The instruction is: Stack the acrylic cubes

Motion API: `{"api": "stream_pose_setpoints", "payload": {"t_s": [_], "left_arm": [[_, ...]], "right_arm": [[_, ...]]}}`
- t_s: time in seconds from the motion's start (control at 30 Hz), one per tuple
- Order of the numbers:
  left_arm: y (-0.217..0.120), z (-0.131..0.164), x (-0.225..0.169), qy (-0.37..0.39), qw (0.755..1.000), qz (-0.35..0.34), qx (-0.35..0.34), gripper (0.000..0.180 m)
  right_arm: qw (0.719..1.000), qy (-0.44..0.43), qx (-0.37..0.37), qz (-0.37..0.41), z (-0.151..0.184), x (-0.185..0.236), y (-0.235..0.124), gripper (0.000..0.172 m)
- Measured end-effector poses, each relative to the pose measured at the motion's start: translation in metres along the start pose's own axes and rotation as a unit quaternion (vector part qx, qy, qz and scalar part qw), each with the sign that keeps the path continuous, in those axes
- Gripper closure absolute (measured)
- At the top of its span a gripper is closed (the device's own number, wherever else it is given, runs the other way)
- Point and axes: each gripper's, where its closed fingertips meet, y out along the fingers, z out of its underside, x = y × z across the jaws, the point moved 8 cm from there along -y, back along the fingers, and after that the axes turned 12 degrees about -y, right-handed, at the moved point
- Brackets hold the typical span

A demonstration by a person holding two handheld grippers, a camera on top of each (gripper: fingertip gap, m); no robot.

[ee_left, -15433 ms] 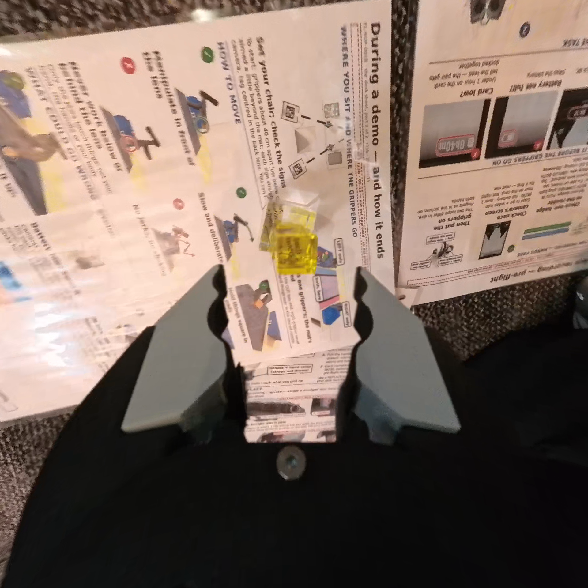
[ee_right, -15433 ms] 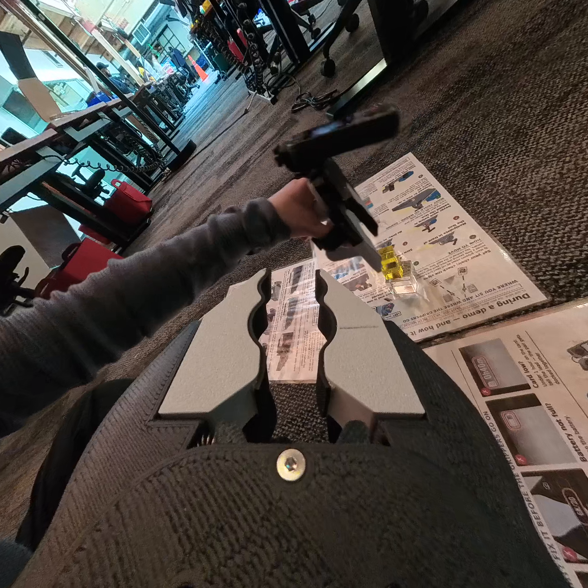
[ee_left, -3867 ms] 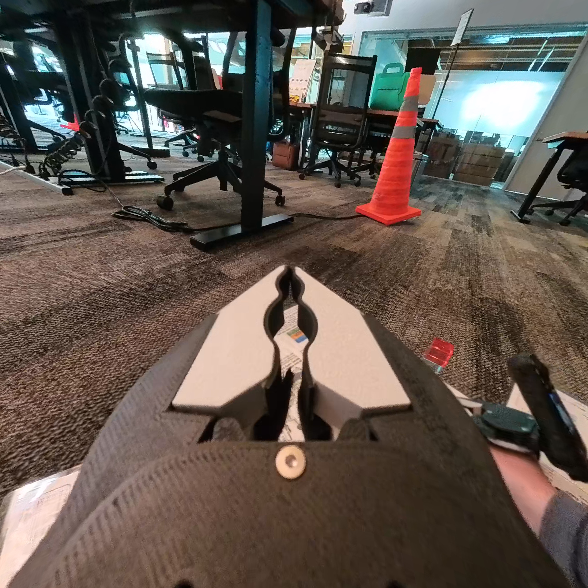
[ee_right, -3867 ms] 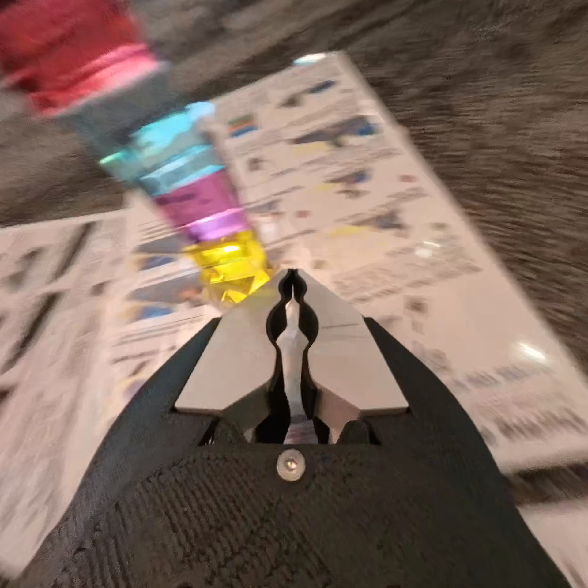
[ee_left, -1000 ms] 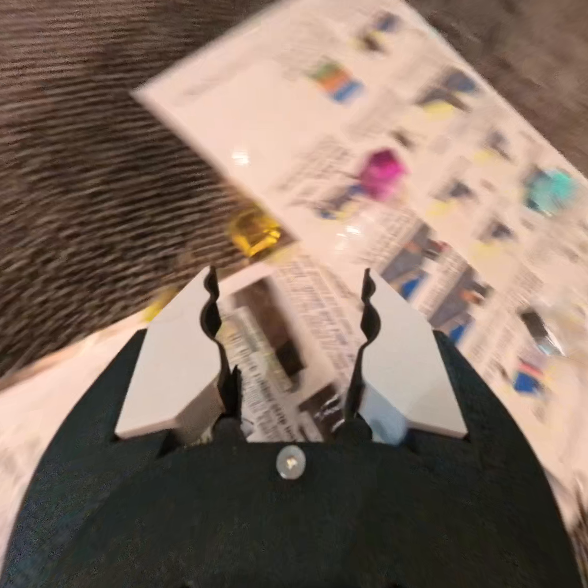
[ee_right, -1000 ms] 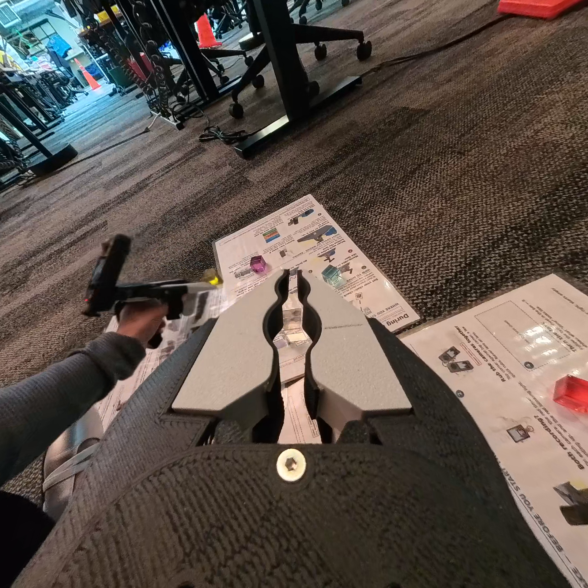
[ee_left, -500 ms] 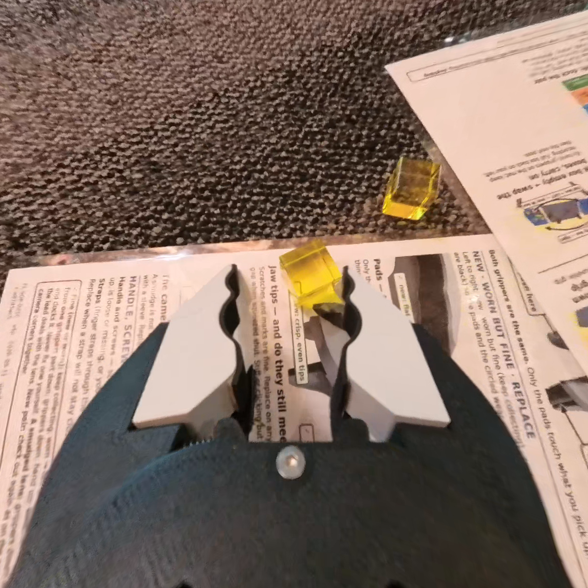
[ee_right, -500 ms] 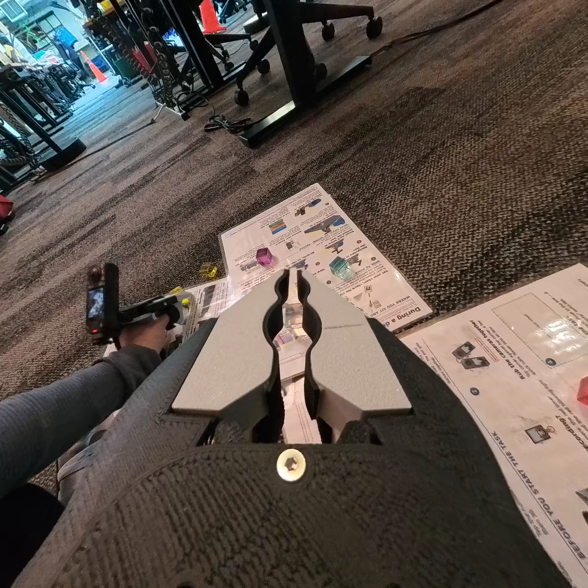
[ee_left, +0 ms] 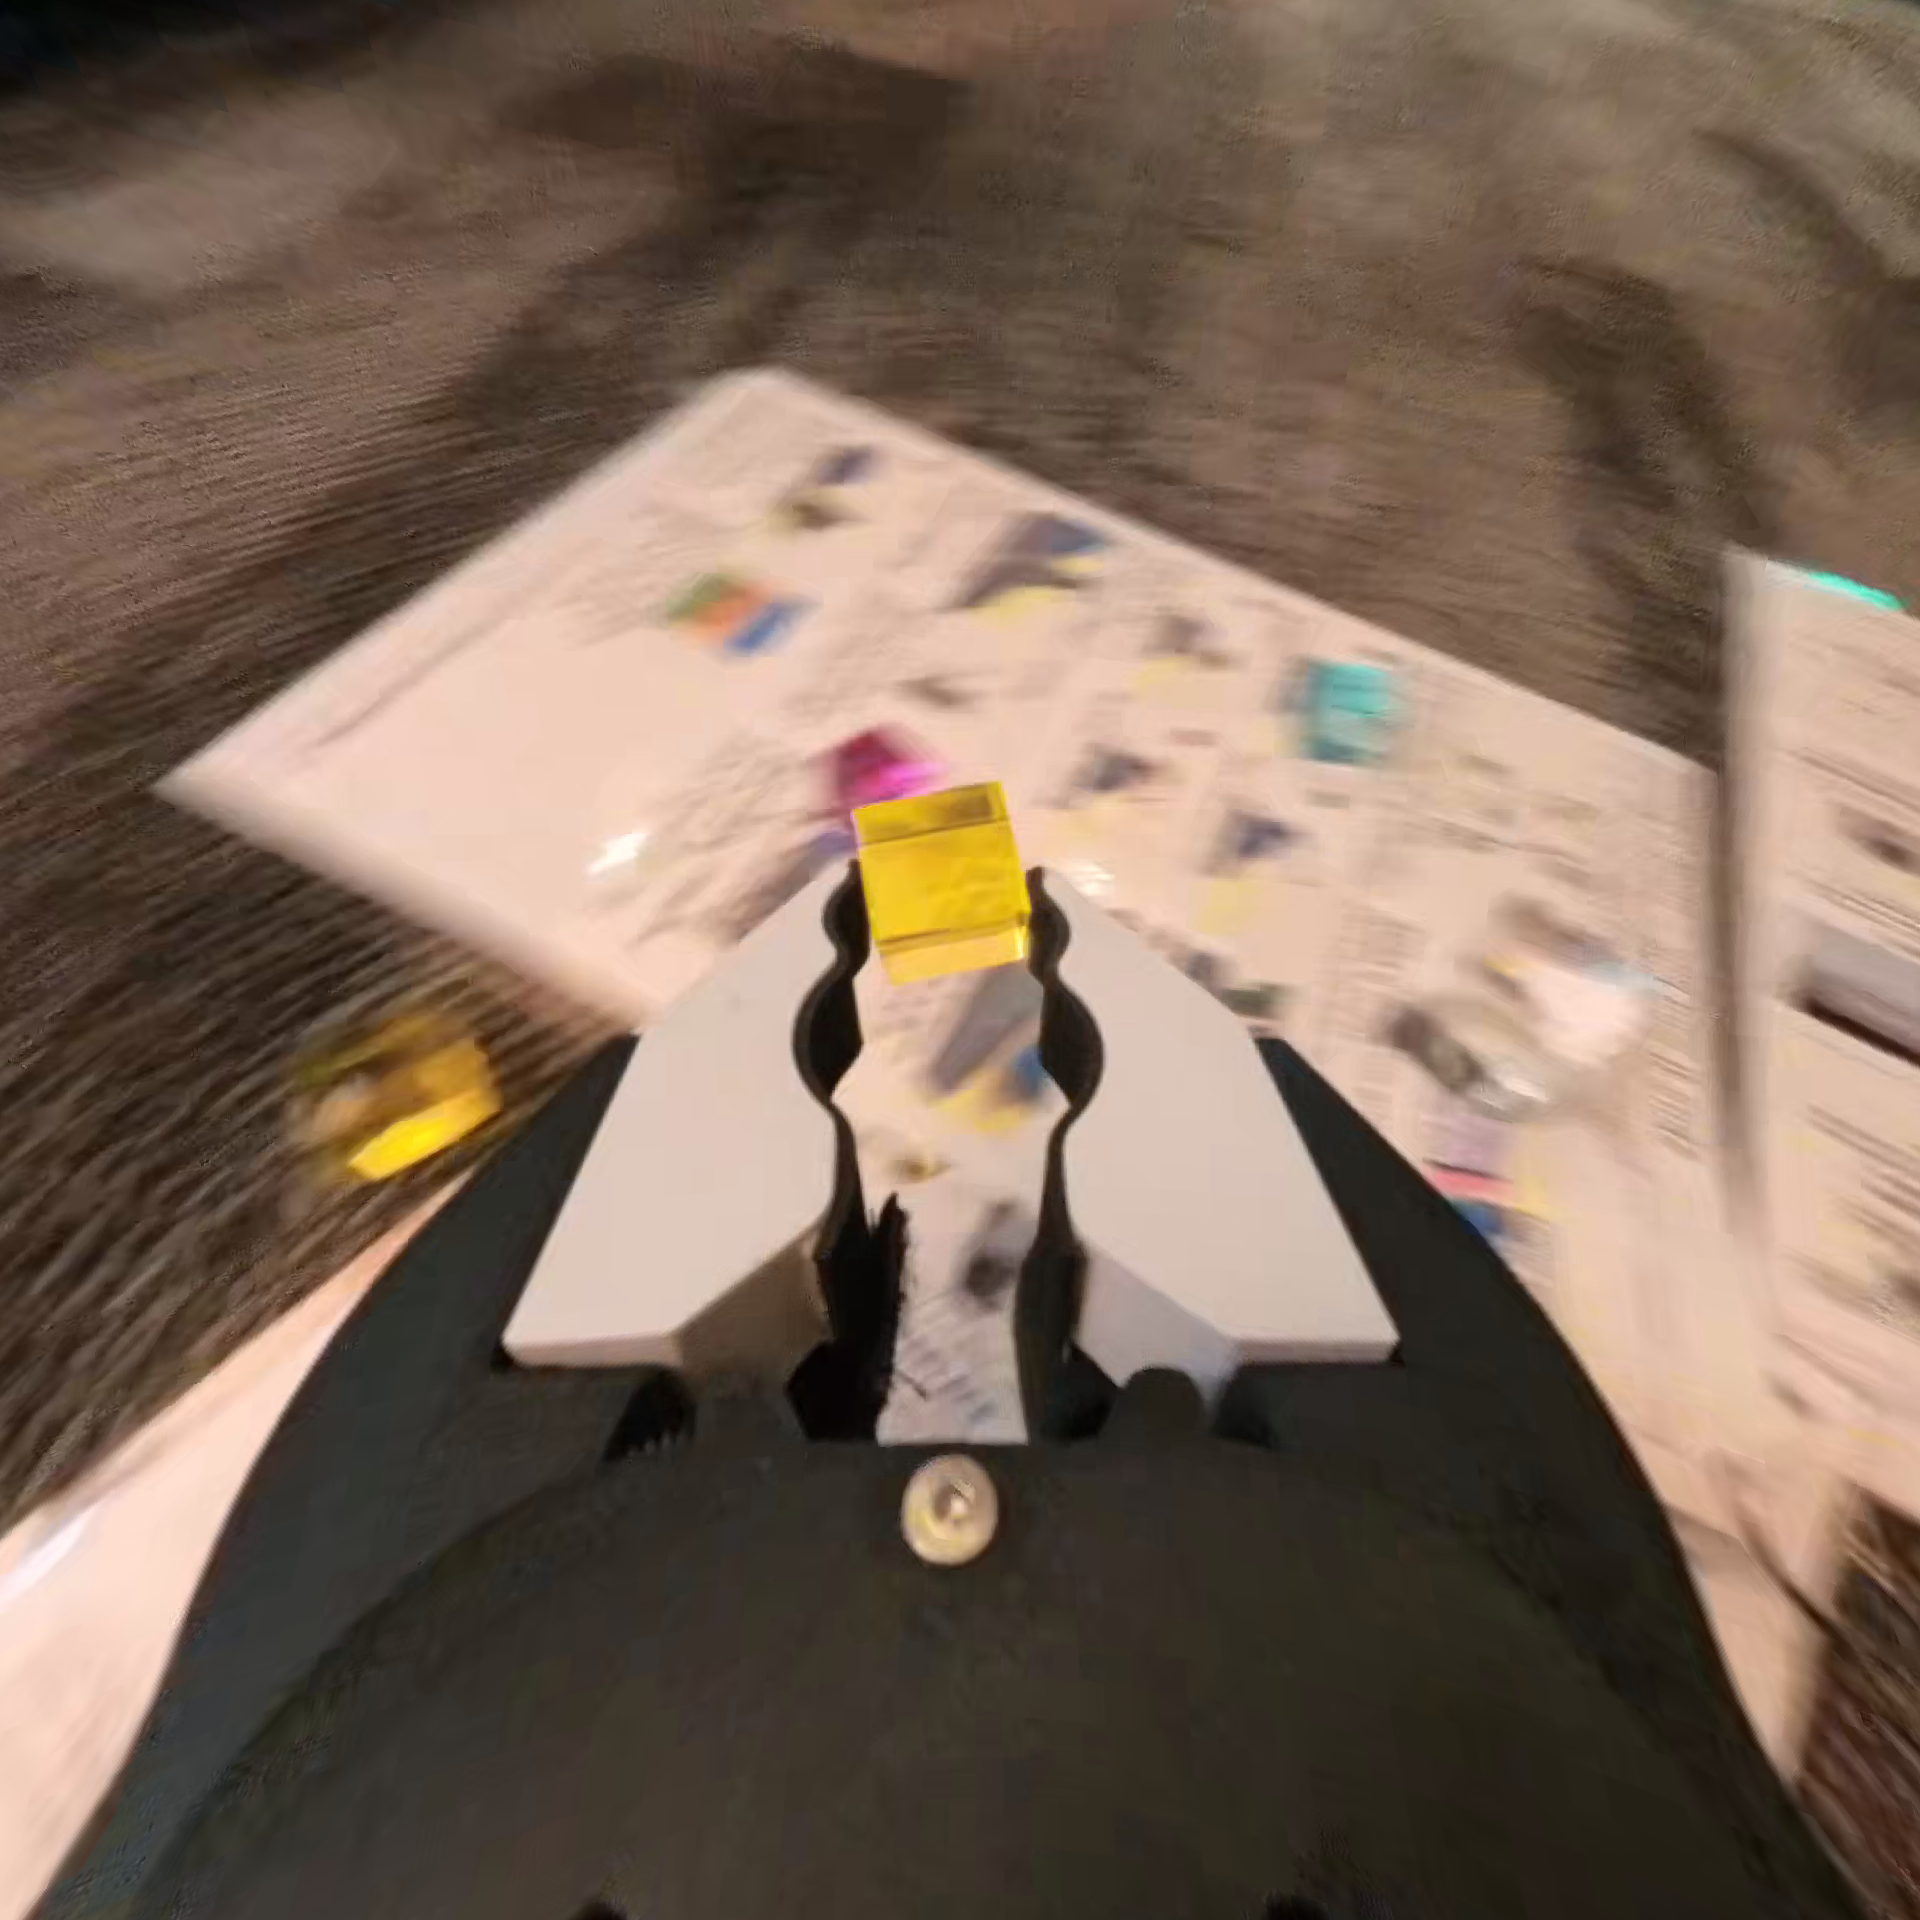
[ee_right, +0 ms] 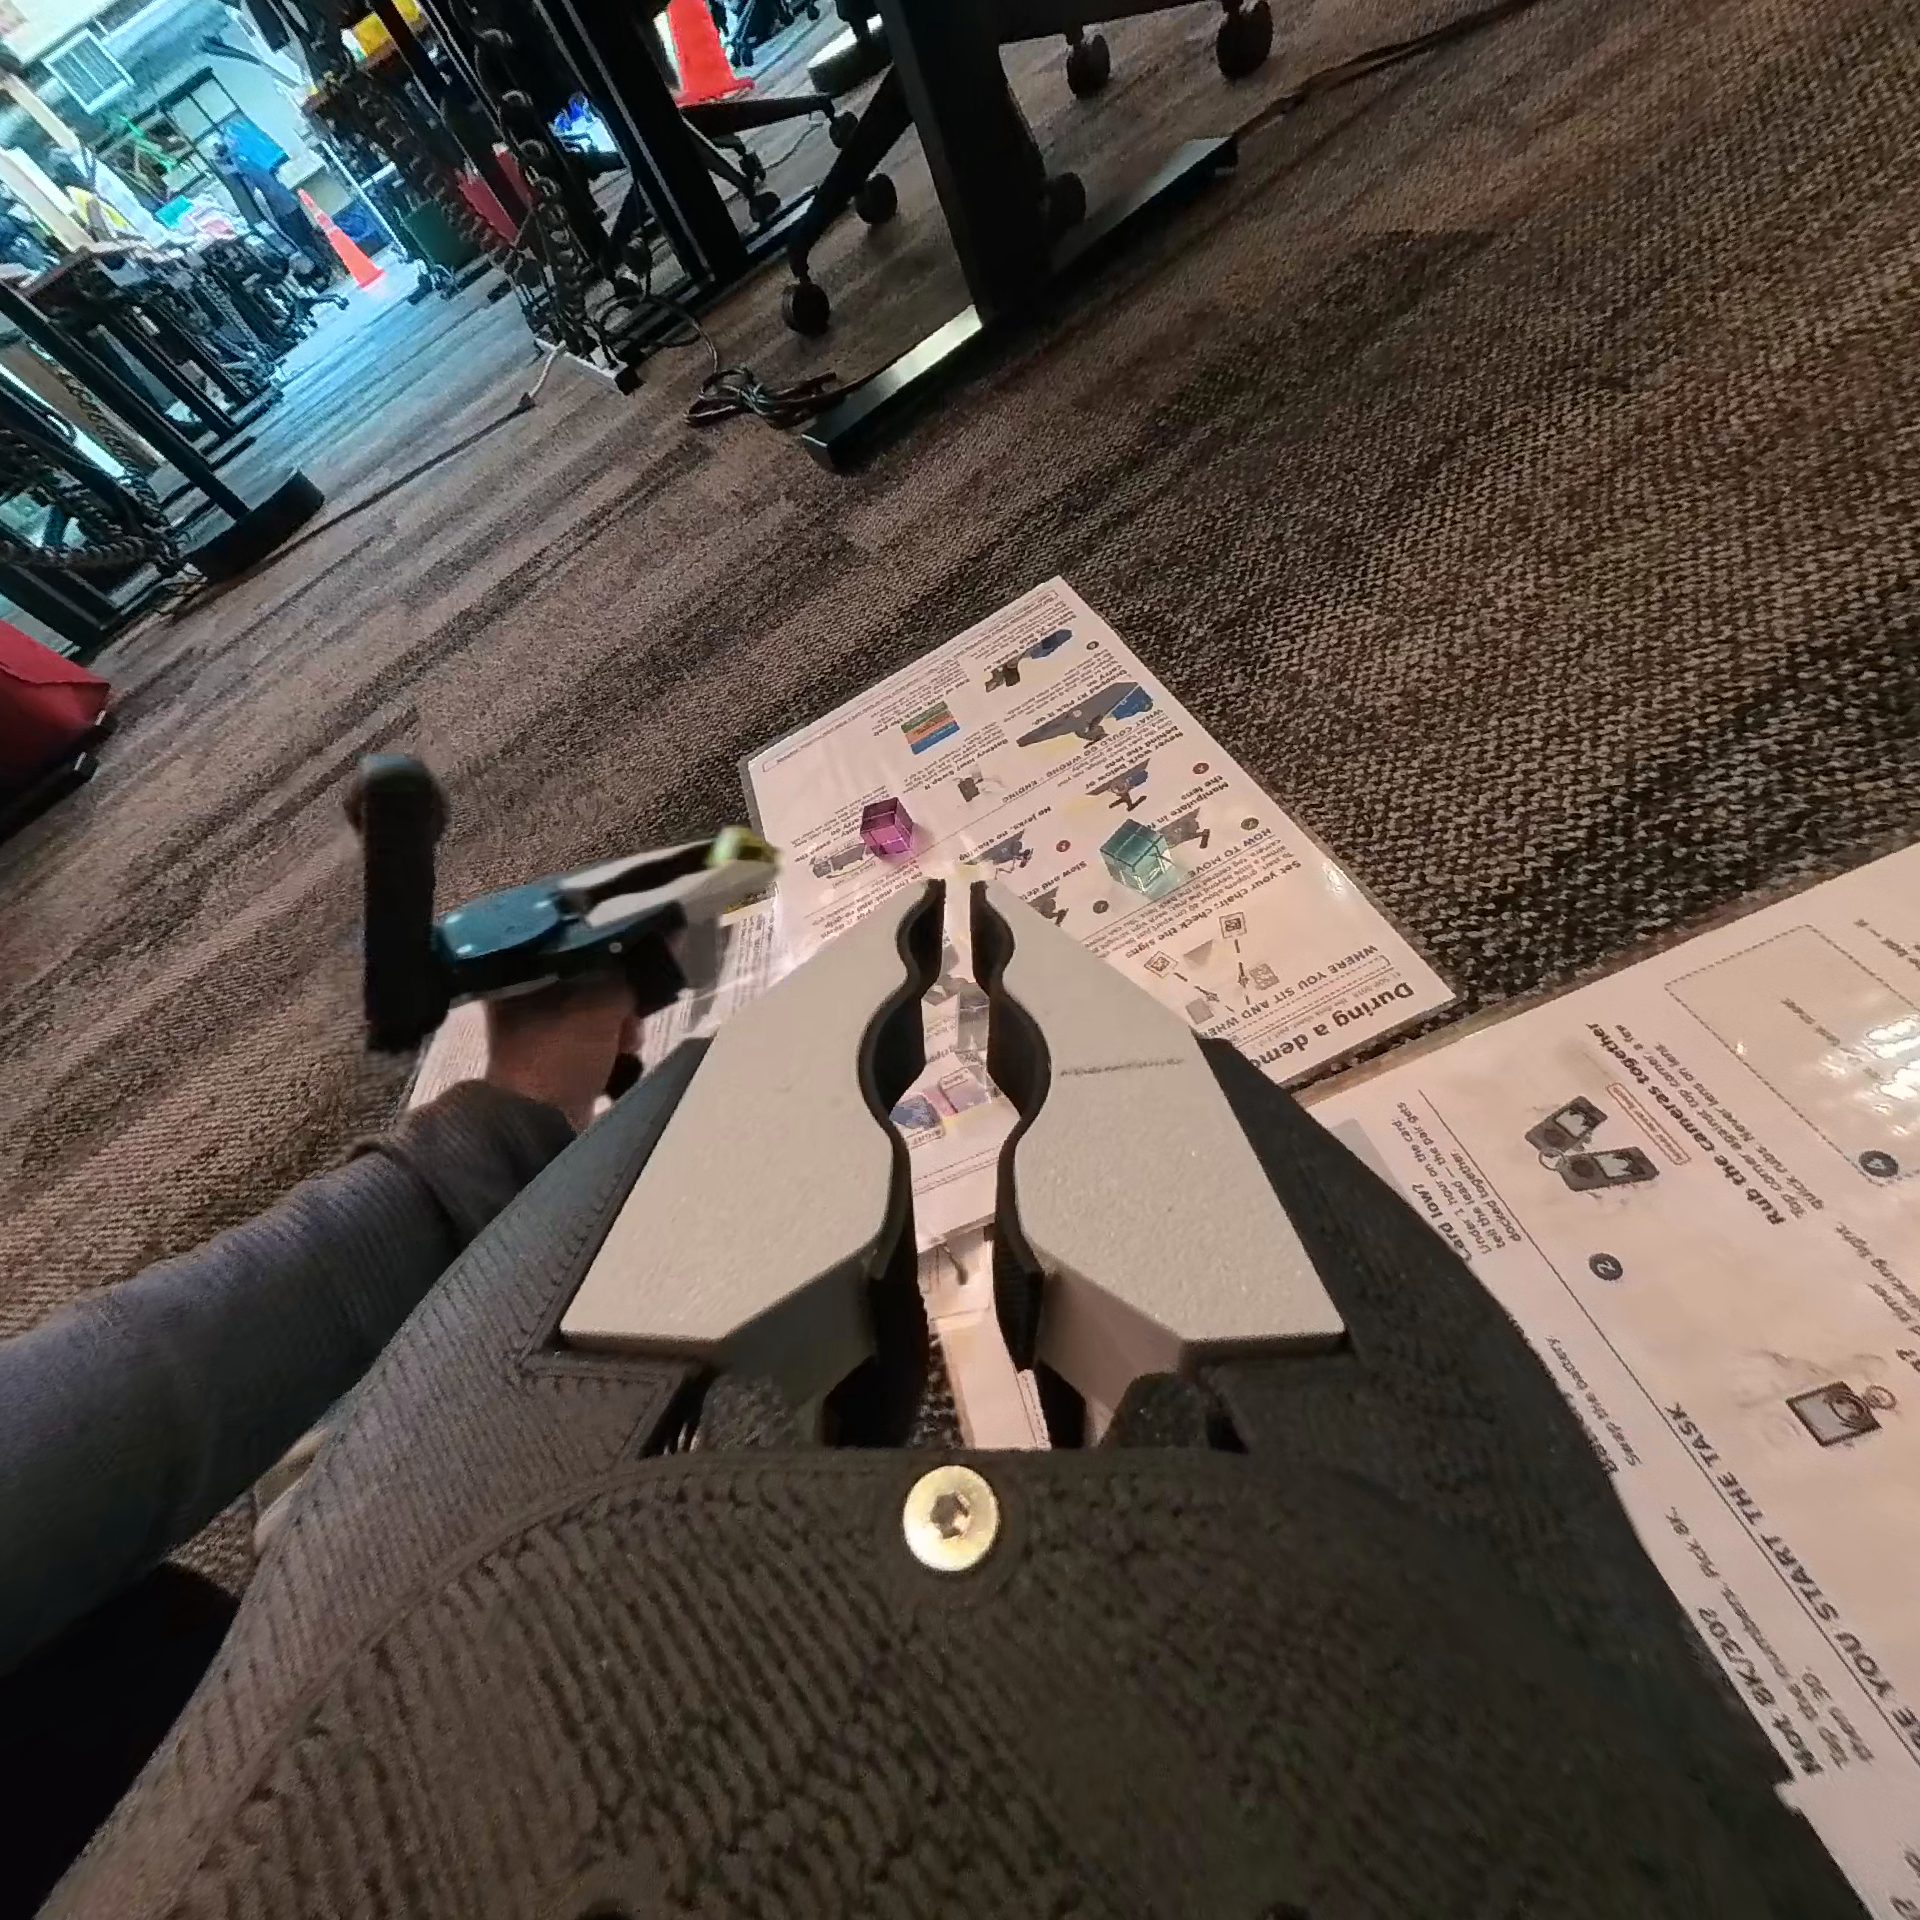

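My left gripper is shut on a clear yellow cube, with both pads pressed on its sides, and holds it in the air. The right wrist view shows it too, with the yellow cube at its tips above the floor. A second yellow cube lies on the carpet to the left. A magenta cube and a teal cube sit on the printed sheet ahead. My right gripper is shut with nothing between its pads, low over the sheets.
Laminated printed sheets lie on grey carpet. The magenta cube and teal cube sit on the far sheet. Desk legs, chair wheels, cables, an orange cone and a red box stand beyond. Across from one pair of fingers to the other is roughly 30 cm.
My left gripper closed on the yellow cube that lay on the sheet between its fingers, lifted it and swung toward the sheet with the magenta cube. My right gripper stayed shut and almost still.
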Motion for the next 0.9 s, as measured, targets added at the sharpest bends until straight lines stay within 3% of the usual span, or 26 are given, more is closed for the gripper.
{"api": "stream_pose_setpoints", "payload": {"t_s": [0.1, 0.2, 0.33, 0.47, 0.73, 0.9], "left_arm": [[0.016, -0.003, -0.066, 0.072, 0.975, 0.196, 0.08, 0.152], [0.021, -0.003, -0.102, 0.111, 0.942, 0.281, 0.145, 0.152], [0.03, 0.005, -0.114, 0.155, 0.925, 0.279, 0.208, 0.151], [0.037, 0.011, -0.115, 0.149, 0.926, 0.279, 0.205, 0.152], [0.052, 0.038, -0.126, 0.217, 0.912, 0.244, 0.248, 0.151], [0.053, 0.038, -0.119, 0.185, 0.922, 0.255, 0.226, 0.152]], "right_arm": [[1.0, 0.003, 0.002, -0.001, 0.001, -0.001, 0.0, 0.169], [1.0, 0.004, 0.004, -0.003, 0.002, 0.0, 0.001, 0.169], [1.0, 0.005, 0.008, -0.008, 0.002, 0.001, 0.002, 0.169], [1.0, 0.006, 0.013, -0.009, 0.004, 0.002, 0.003, 0.169], [1.0, 0.008, 0.016, -0.01, 0.004, 0.001, 0.004, 0.169], [1.0, 0.007, 0.019, -0.012, 0.005, 0.003, 0.004, 0.169]]}}
